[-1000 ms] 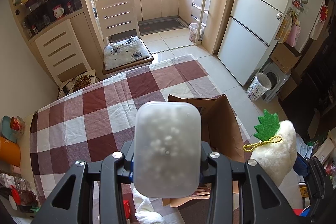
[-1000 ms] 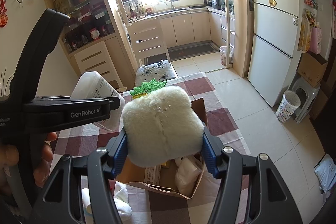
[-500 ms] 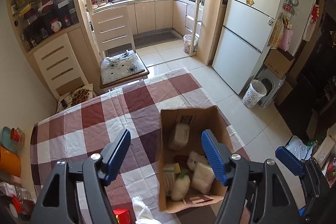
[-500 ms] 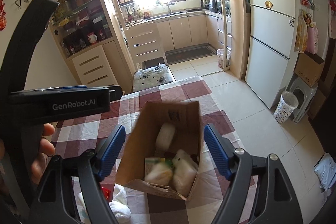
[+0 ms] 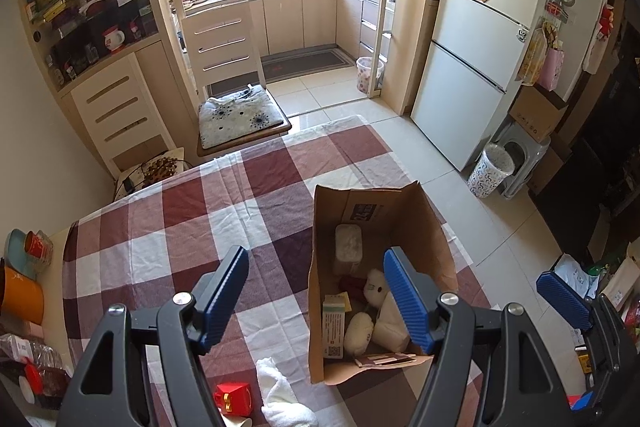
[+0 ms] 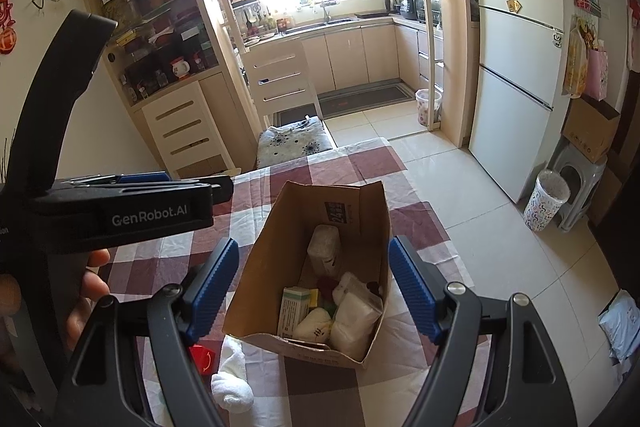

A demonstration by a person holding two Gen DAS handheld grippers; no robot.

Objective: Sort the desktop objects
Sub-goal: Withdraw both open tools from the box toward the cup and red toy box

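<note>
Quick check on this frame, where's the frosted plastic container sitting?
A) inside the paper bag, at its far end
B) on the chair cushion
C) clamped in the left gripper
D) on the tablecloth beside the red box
A: the frosted plastic container stands inside the open paper bag, at the far end behind the other items; the left gripper is open with nothing between its fingers.

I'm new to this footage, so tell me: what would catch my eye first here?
An open brown paper bag stands on the checked tablecloth, filled with a frosted white container, a small green box and soft white plush items. Both the left gripper and right gripper hover above, jaws open and empty.
</note>
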